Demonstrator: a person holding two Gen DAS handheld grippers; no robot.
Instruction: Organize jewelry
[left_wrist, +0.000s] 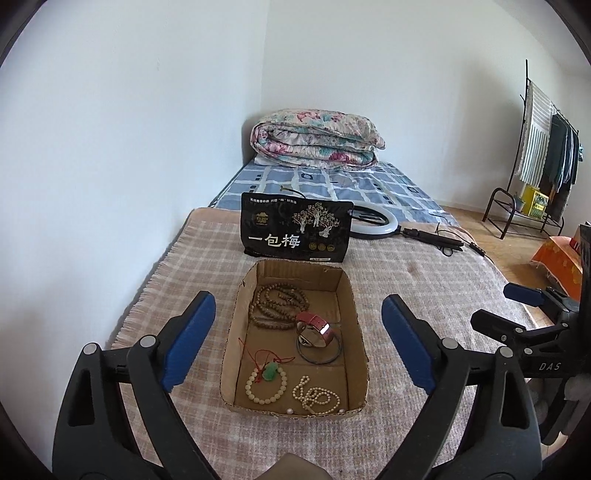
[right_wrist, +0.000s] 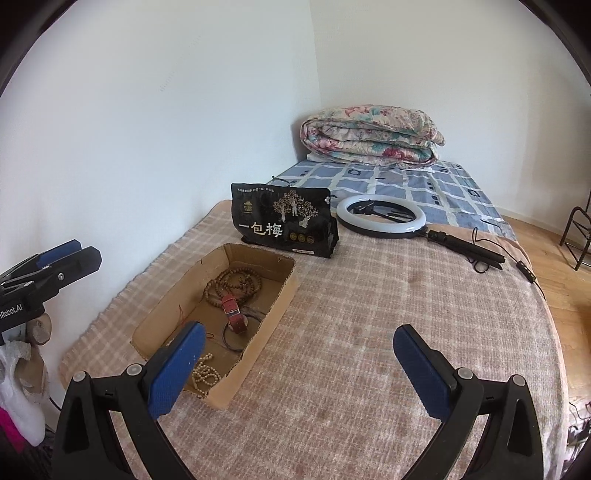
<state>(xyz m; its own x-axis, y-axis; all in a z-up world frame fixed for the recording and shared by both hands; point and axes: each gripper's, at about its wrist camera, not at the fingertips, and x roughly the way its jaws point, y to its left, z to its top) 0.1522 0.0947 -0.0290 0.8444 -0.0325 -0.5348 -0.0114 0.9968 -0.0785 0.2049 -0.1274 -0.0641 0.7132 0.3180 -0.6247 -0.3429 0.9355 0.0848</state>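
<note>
On the bed, inside the open brown cardboard tray (left_wrist: 356, 291), light, limp bead strands and a stiffer red-strapped watch (left_wrist: 314, 326) are lying, while both hand-held grippers, left (left_wrist: 297, 345) and right (right_wrist: 299, 369), are being held apart, empty.

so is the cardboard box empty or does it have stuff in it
Not empty: the cardboard box holds brown beads, a red-strapped watch, a dark bangle and pale bead strands.
</note>
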